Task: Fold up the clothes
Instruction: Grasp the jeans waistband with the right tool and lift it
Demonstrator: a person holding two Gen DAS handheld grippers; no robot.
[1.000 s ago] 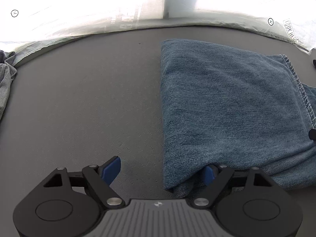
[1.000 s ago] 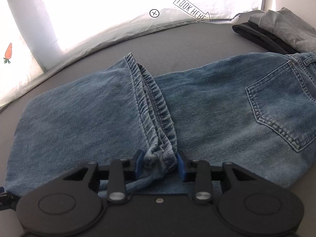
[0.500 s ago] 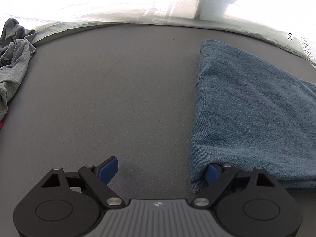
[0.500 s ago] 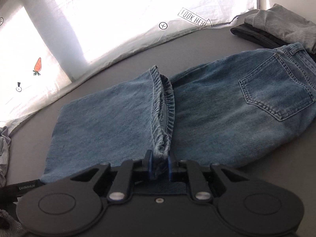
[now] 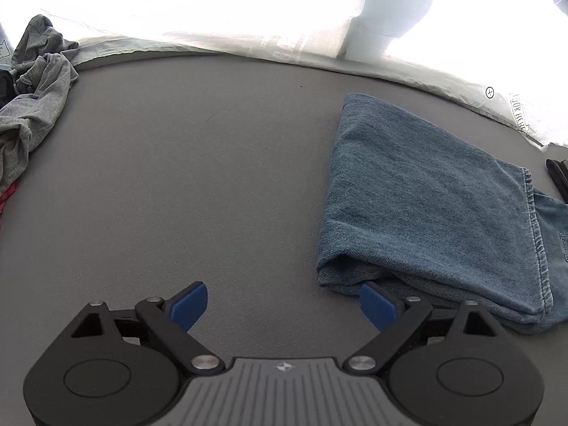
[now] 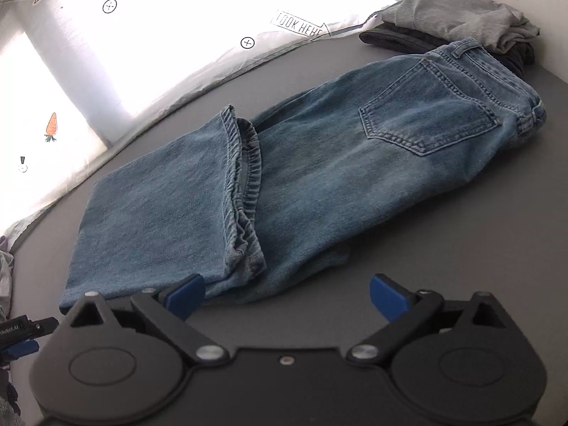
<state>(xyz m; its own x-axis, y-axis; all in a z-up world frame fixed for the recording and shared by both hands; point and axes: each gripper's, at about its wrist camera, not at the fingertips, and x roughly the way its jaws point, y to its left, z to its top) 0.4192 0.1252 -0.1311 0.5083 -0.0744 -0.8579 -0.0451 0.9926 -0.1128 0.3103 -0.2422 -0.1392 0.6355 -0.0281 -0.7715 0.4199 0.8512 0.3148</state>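
A pair of blue jeans (image 6: 319, 177) lies on the grey table, its leg ends folded back over the thighs, hems (image 6: 245, 191) across the middle. In the left wrist view the folded leg part (image 5: 426, 206) lies at the right. My left gripper (image 5: 284, 305) is open and empty, its right finger at the fold's near corner. My right gripper (image 6: 287, 294) is open and empty, just in front of the jeans' near edge.
A crumpled grey garment (image 5: 32, 106) lies at the table's left. A stack of folded grey and dark clothes (image 6: 458, 28) sits at the far right, behind the jeans' waistband. A white printed sheet (image 5: 284, 28) borders the far side of the table (image 5: 177, 177).
My right gripper has let go of the hems, opened wide and pulled back. My left gripper has drawn back a little from the fold, staying open.
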